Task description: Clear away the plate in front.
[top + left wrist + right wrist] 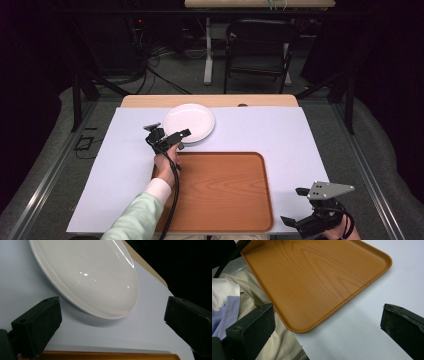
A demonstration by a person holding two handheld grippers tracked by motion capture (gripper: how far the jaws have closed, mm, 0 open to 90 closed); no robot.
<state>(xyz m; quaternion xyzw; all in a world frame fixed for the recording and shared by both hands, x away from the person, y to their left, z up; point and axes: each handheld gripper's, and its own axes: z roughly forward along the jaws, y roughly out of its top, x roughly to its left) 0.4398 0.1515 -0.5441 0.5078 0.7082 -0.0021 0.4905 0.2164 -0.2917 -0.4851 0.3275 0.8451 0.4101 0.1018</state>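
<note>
White plate [189,123] sits empty at far centre of the desk [125,165], flat on the pale cover, just beyond the far edge of the tray [225,190]. Not touching the tray; a strip of cover between them. In left gripper view the plate [92,280] lies close ahead, its near rim between the lines of the two jaws but beyond their tips, no contact seen.

Left gripper [170,139]: held above the tray's far-left corner, just near-left of the plate, pointing far-right toward it. Jaws wide apart, nothing between them. Left hand [166,161] wraps the handle; pale green sleeve w/ white cuff [156,190] comes in from the near edge over the tray's left side. Cable [174,200] trails back along the forearm.

Tray: wood-grain, orange-brown, rounded corners, raised rim, empty. Occupies near-centre of desk, near edge approx. at desk's near edge. Right gripper view shows one tray corner [297,328] at the desk edge, person's light trousers [274,345] below it.

Right gripper [295,207]: near-right corner of desk, well apart from plate and right of the tray, over bare cover. Jaws open wide, holding nothing. Grey three-cornered plate [329,190] on top.

Beyond the desk: folding chair [260,47] on the floor, far side.
</note>
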